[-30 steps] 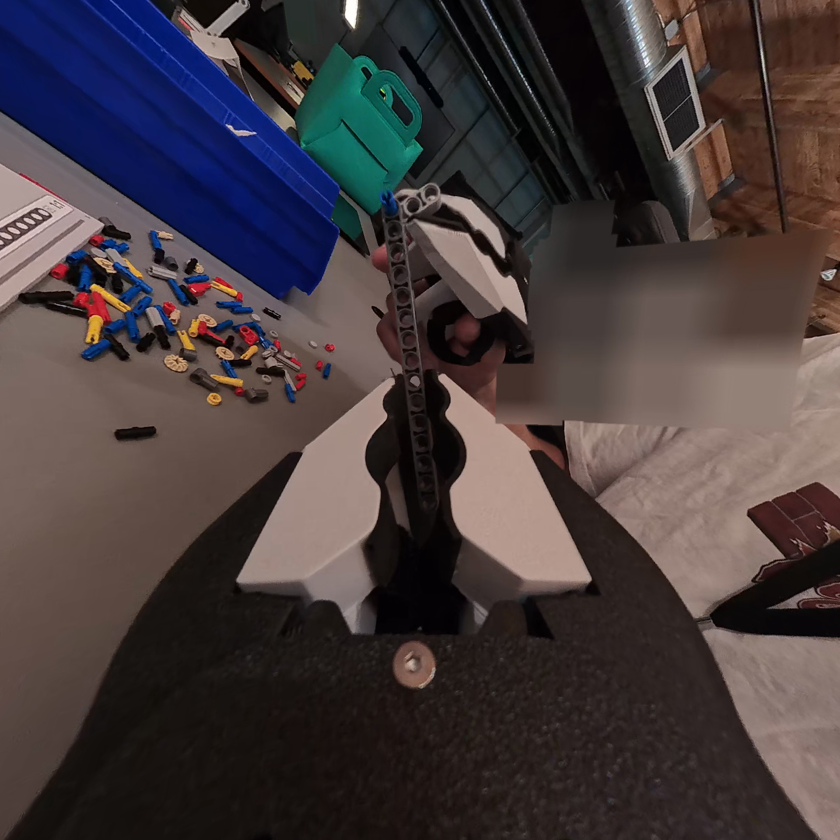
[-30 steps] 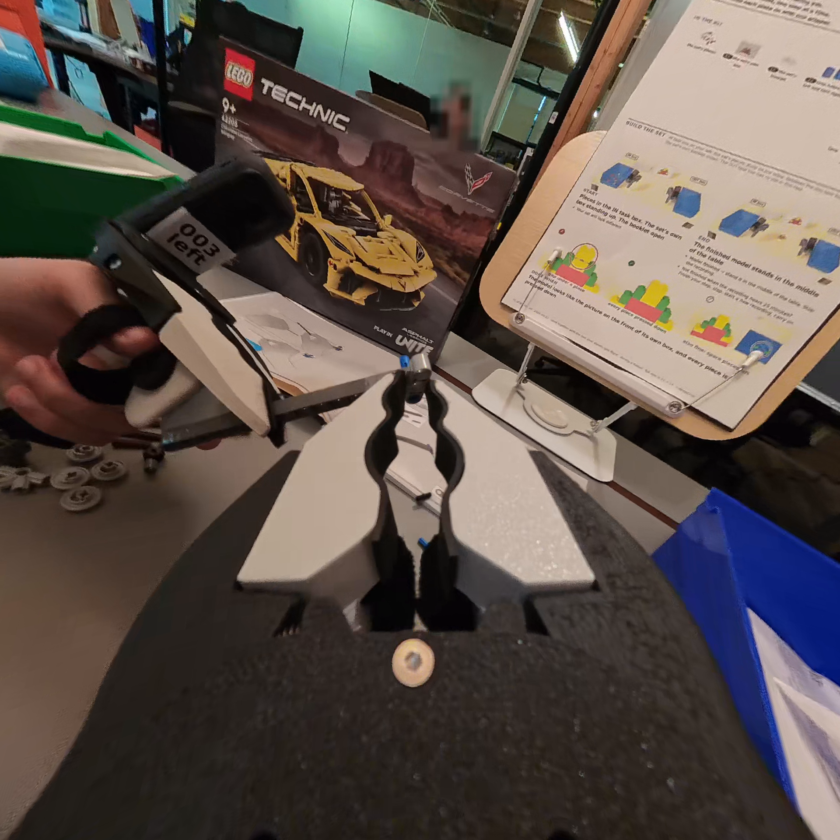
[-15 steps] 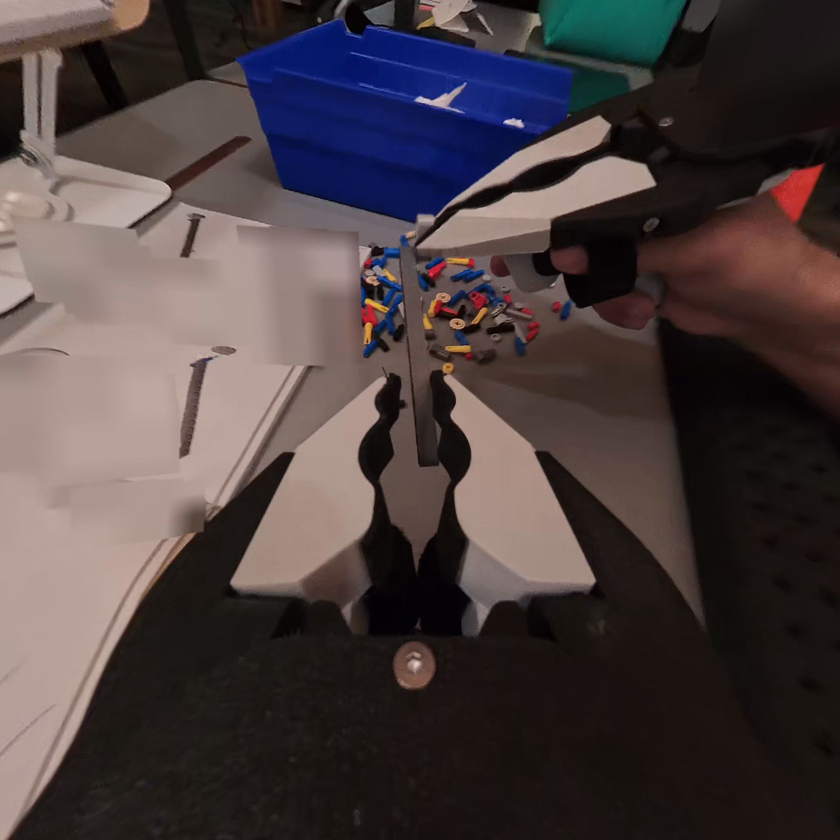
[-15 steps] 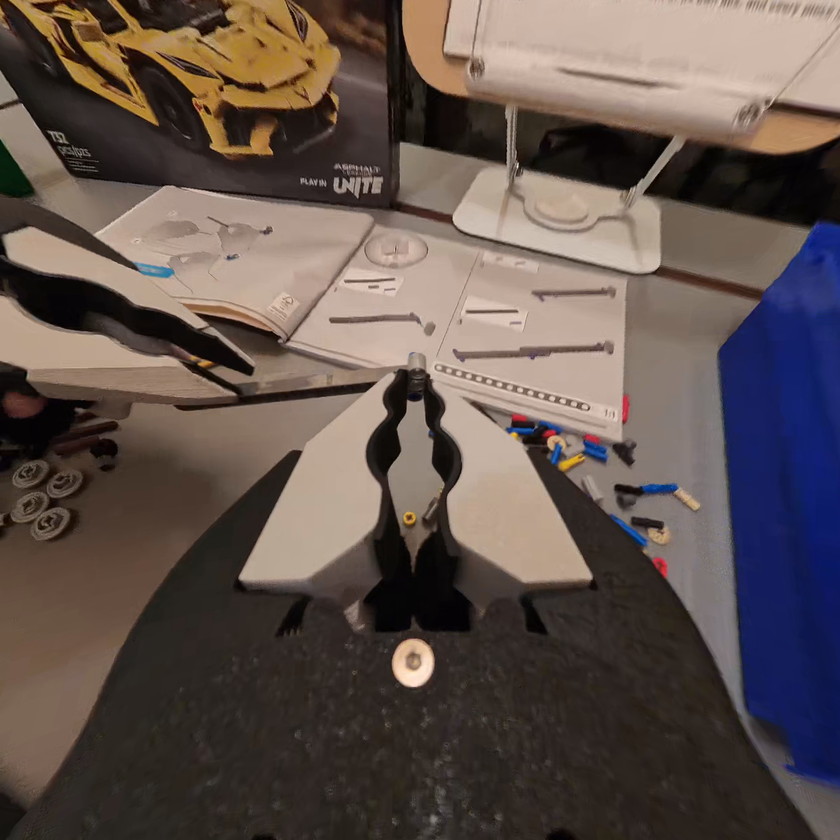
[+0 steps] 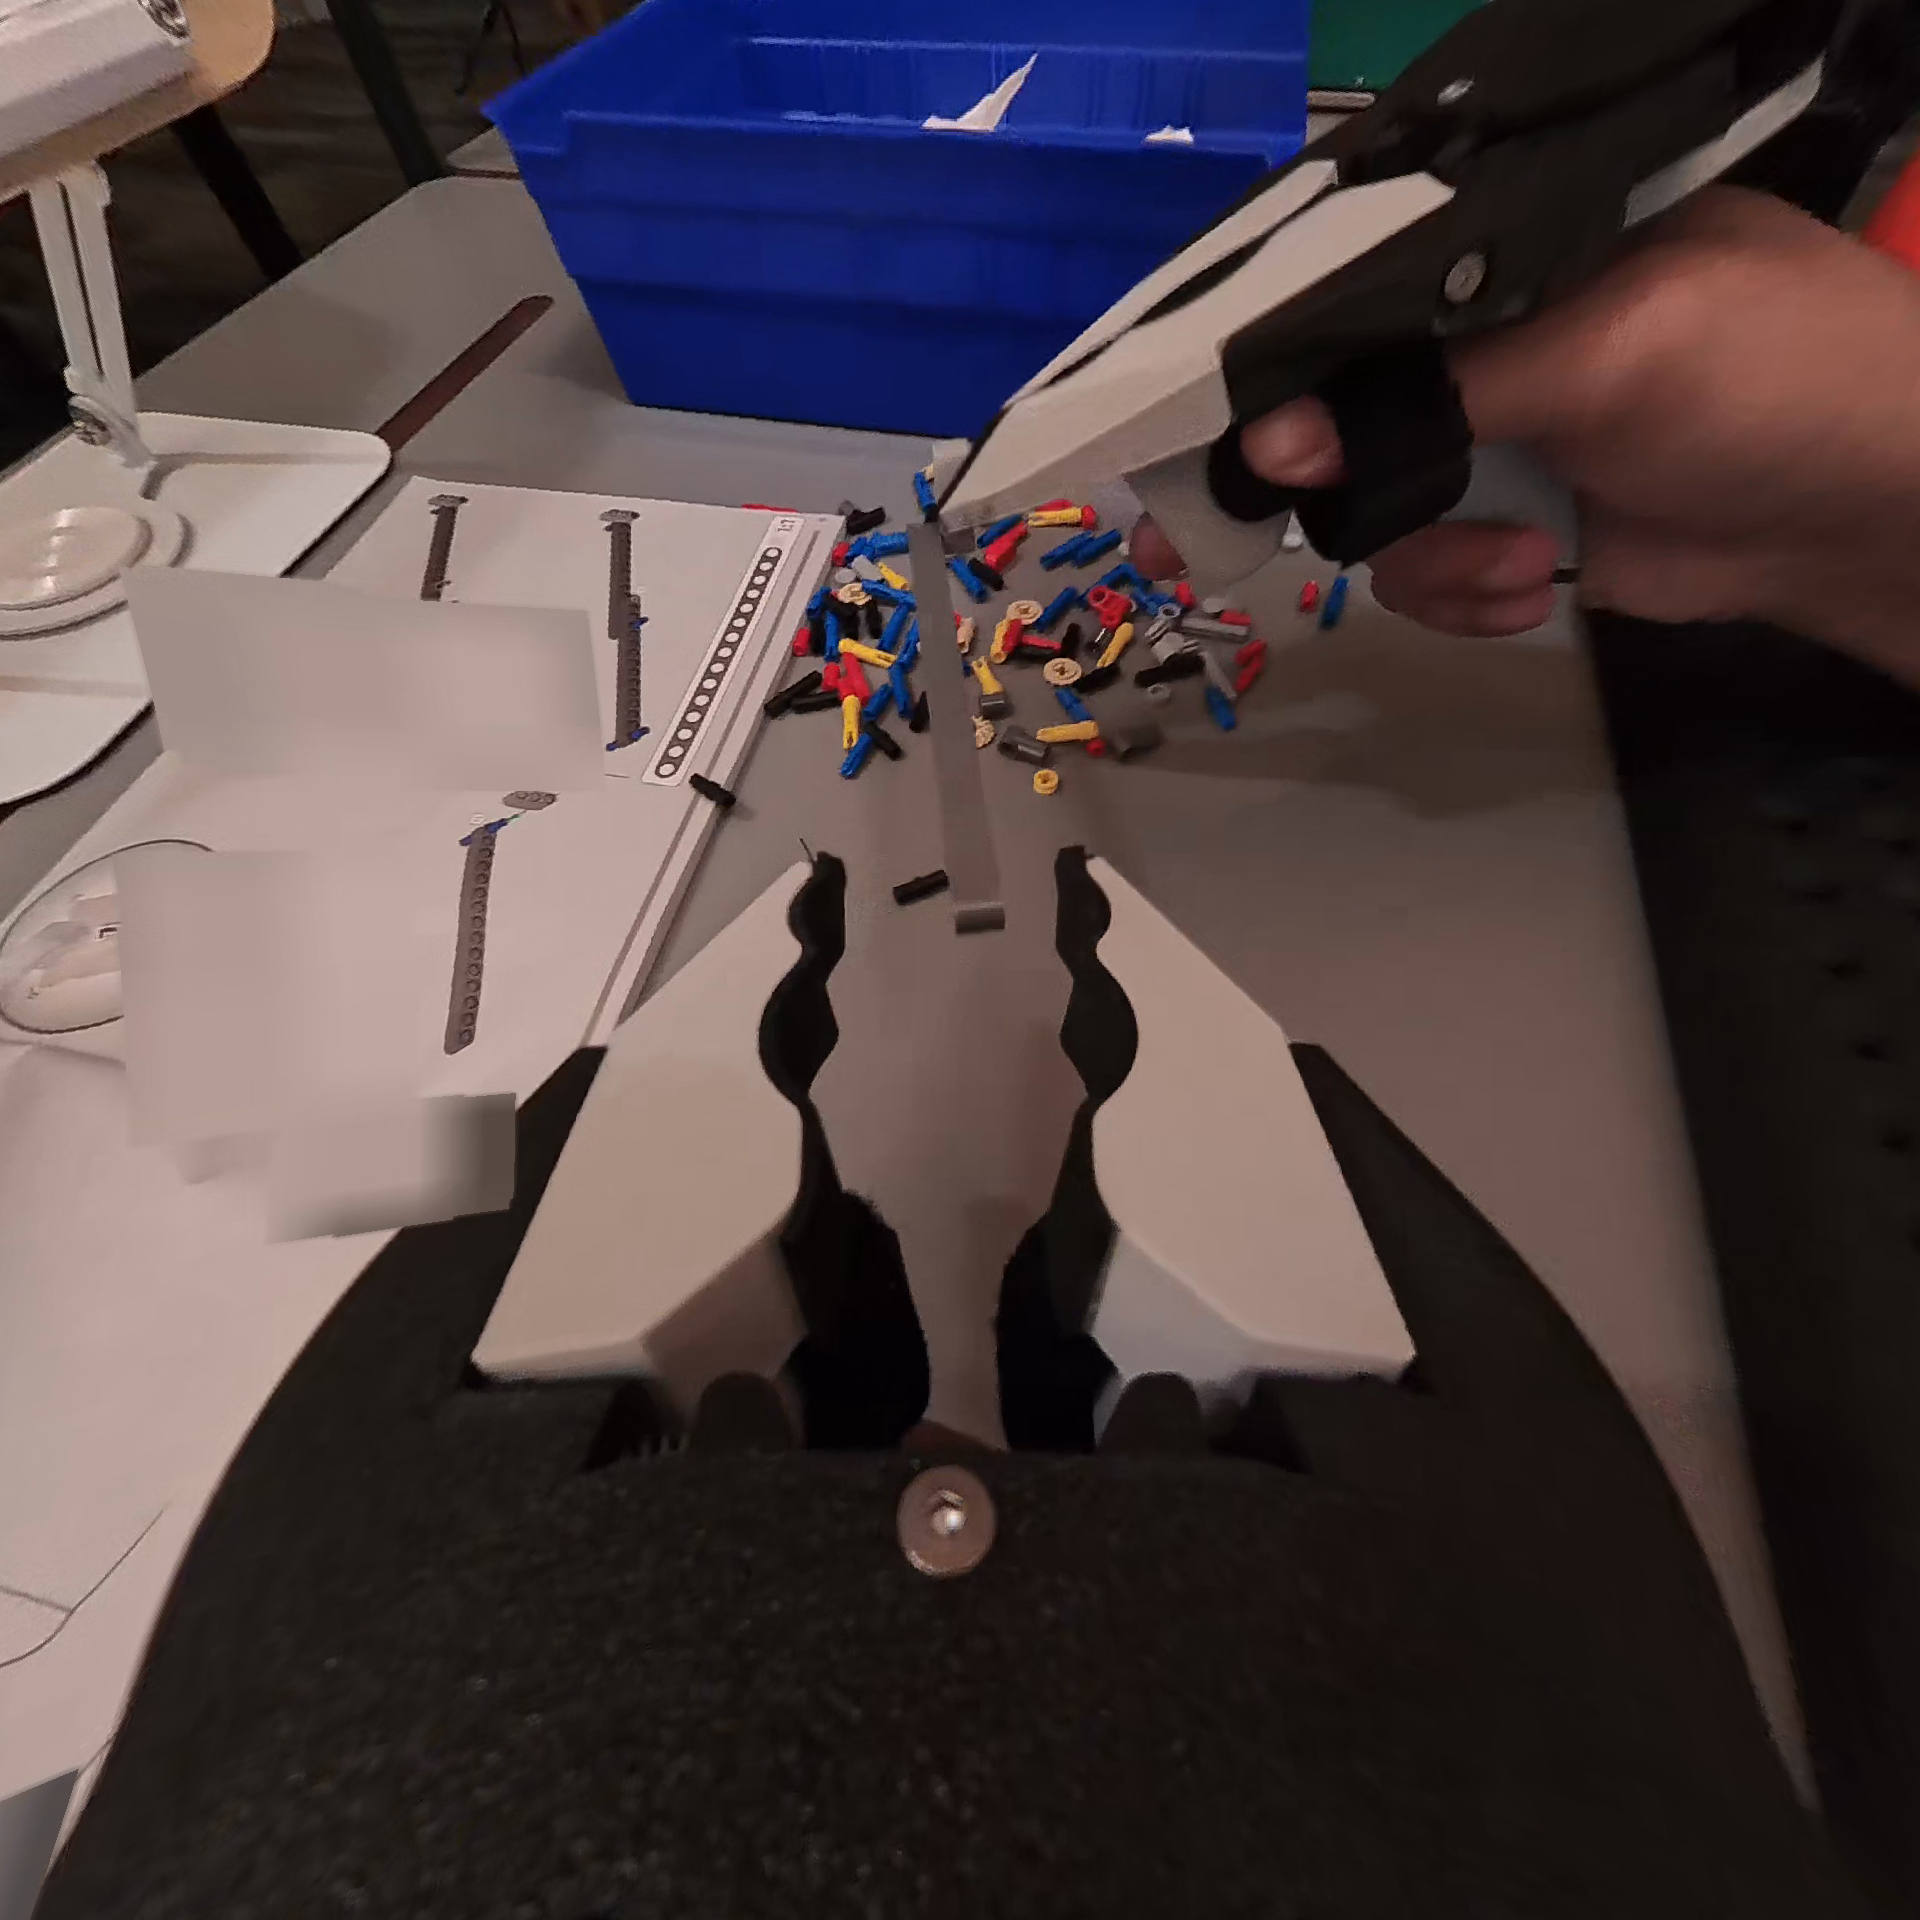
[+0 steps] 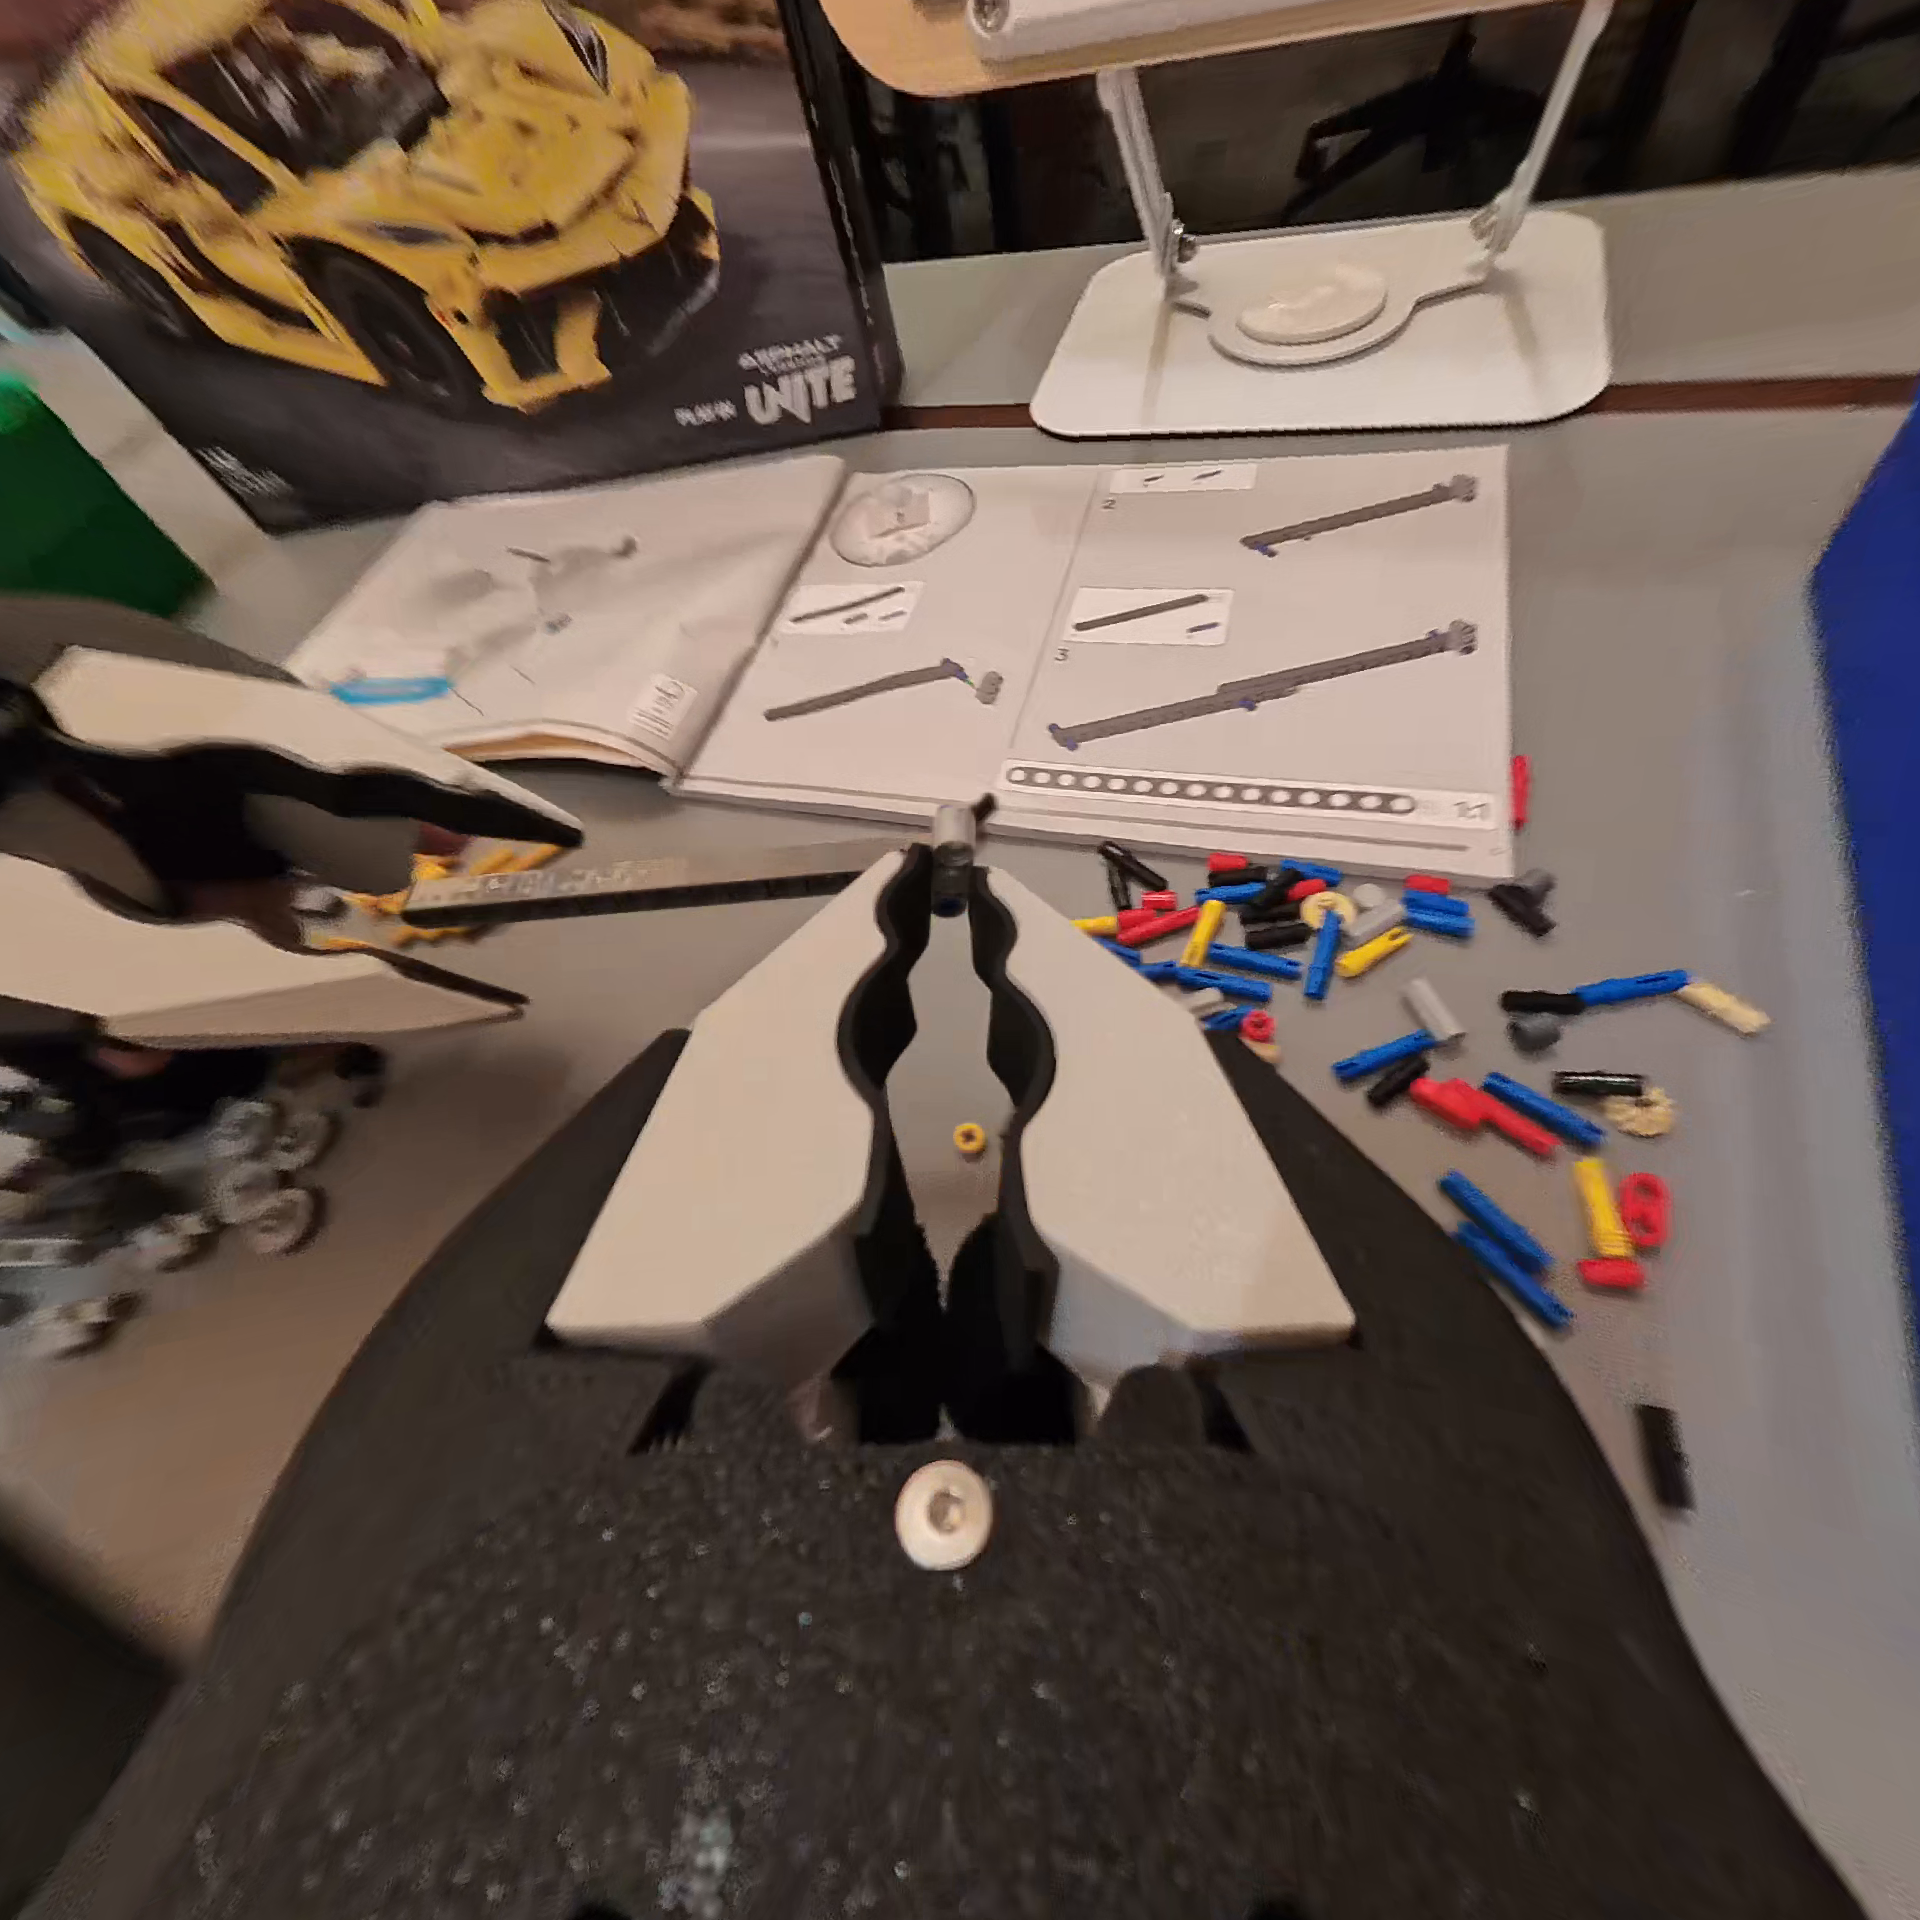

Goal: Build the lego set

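Observation:
A long dark grey beam (image 5: pixel 951 707) hangs over the grey table. My right gripper (image 6: pixel 951 862) is shut on its far end, where a small grey connector (image 6: pixel 951 828) with a blue pin sits. The beam (image 6: pixel 623 888) runs left from there. In the left wrist view the right gripper (image 5: pixel 940 509) comes in from the upper right, held by a hand. My left gripper (image 5: pixel 945 862) is open. The beam's free end lies between its fingertips without touching them. The left gripper also shows in the right wrist view (image 6: pixel 540 914), jaws apart around the beam.
A pile of small blue, red, yellow and black pins (image 5: pixel 1039 644) lies under the beam, also seen at right (image 6: pixel 1351 966). An open instruction booklet (image 6: pixel 1247 675), the set's box (image 6: pixel 416 260), a stand base (image 6: pixel 1330 343), a blue bin (image 5: pixel 883 208) and grey wheels (image 6: pixel 260 1174) surround it. The left gripper's tips are roughly 10 cm from the right gripper's. Both grippers' tips are roughly 35 cm from the stand base (image 6: pixel 1330 343).
Both grippers have tipped down from mid-air toward the table. My left gripper, shut on the beam a second ago, has opened and let it go. The right gripper now holds it alone.

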### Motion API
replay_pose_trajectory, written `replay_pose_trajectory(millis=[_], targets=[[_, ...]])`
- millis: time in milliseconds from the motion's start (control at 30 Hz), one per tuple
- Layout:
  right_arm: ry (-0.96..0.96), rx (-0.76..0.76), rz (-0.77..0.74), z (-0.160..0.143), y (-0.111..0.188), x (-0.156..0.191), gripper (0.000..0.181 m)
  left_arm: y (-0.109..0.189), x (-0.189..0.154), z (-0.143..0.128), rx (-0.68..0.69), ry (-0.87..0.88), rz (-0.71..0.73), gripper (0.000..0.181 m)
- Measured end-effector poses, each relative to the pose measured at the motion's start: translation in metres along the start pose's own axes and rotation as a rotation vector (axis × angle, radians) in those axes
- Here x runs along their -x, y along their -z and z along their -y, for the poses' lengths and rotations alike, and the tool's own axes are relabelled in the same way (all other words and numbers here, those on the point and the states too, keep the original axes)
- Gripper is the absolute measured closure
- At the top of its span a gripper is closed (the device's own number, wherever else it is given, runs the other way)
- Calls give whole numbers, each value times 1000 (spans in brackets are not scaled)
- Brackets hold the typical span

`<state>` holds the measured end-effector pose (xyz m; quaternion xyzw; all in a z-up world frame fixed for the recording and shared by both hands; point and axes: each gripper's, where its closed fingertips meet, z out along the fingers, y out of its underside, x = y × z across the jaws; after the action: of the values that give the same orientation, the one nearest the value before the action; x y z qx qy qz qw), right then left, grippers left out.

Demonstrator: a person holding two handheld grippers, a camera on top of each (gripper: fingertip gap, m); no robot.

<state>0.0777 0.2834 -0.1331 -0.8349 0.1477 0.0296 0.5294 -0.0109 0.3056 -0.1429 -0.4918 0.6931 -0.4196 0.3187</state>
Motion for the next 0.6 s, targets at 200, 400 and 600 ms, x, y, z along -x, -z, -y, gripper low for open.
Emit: replay_pose_trajectory(millis=[200,400,600], targets=[[18,-4,-9,0,1,-1,175,-1,0,11,-68,7,13,174],[127,17,-68,-2,0,-2,175,-2,0,10,-65,8,13,175],[112,28,-68,-3,0,-4,175,-1,-1,12,-76,14,5,174]])
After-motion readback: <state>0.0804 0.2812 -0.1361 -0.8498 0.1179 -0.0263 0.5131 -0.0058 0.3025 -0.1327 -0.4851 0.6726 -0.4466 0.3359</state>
